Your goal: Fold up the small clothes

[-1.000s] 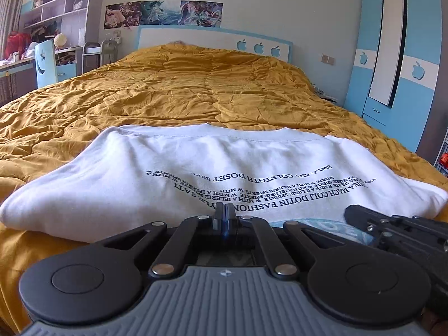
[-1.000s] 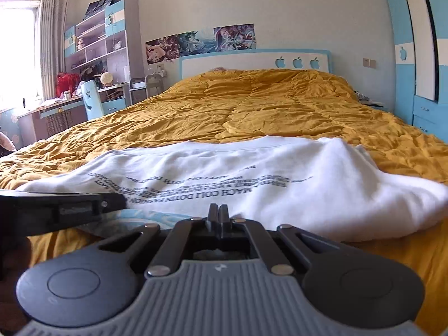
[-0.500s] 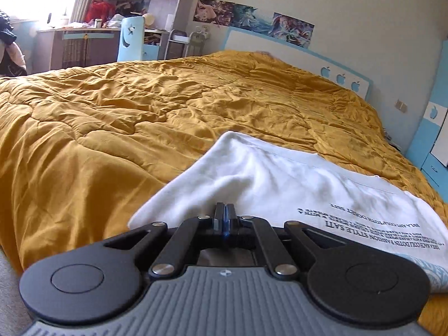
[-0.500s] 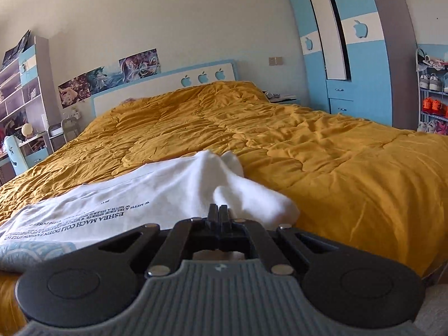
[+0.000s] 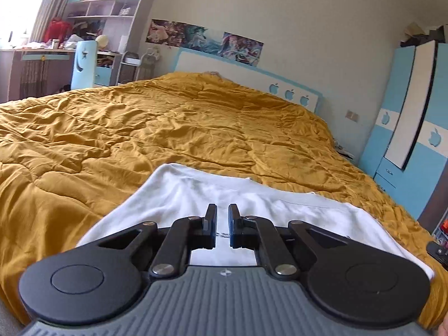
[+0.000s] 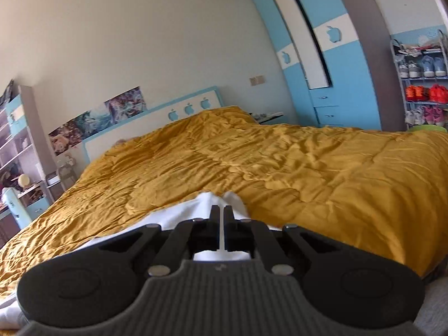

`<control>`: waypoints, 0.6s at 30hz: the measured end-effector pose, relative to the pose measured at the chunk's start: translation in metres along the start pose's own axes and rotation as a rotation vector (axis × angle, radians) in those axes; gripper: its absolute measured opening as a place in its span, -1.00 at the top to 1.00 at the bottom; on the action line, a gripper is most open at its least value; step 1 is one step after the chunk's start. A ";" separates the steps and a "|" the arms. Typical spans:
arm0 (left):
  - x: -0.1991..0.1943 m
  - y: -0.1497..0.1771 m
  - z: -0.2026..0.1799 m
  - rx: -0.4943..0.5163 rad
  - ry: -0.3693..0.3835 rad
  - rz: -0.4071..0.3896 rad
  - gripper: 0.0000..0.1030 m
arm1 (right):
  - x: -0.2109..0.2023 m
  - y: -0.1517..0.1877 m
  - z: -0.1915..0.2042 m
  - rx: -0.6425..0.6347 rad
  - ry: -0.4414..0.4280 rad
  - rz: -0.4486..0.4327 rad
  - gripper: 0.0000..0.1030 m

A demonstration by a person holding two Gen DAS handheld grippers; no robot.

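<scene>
Your left gripper: jaws opening, nothing pinched, white T-shirt just below | your right gripper: jaws together, same T-shirt underneath, grip unclear | yellow quilt ahead

Two wrist fisheyes, low at the foot of the bed, facing the headboard.
We note the left view angles toward the shelves, the right toward the wardrobe; both share bed, headboard, and close white garment.
</scene>
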State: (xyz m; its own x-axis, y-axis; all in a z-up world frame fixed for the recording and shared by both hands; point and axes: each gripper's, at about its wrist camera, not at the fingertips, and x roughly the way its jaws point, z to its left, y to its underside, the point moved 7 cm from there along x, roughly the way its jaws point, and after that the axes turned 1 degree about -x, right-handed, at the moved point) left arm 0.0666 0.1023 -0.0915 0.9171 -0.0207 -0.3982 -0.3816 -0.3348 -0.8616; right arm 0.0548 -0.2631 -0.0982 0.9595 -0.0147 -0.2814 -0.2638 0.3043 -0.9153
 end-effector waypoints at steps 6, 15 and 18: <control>0.015 0.039 -0.040 0.133 0.084 0.135 0.88 | -0.009 0.049 0.096 -0.214 -0.321 0.131 1.00; 0.007 0.054 -0.026 0.109 0.084 0.236 0.88 | -0.006 0.052 0.055 -0.139 -0.228 0.240 1.00; -0.004 0.046 -0.019 0.070 0.081 0.266 0.83 | -0.013 0.034 0.018 -0.039 -0.174 0.211 0.99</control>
State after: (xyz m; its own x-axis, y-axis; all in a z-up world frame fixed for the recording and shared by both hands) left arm 0.0477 0.0691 -0.1235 0.7889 -0.1753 -0.5890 -0.6145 -0.2417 -0.7510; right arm 0.0352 -0.2348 -0.1207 0.8846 0.2103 -0.4161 -0.4599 0.2463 -0.8531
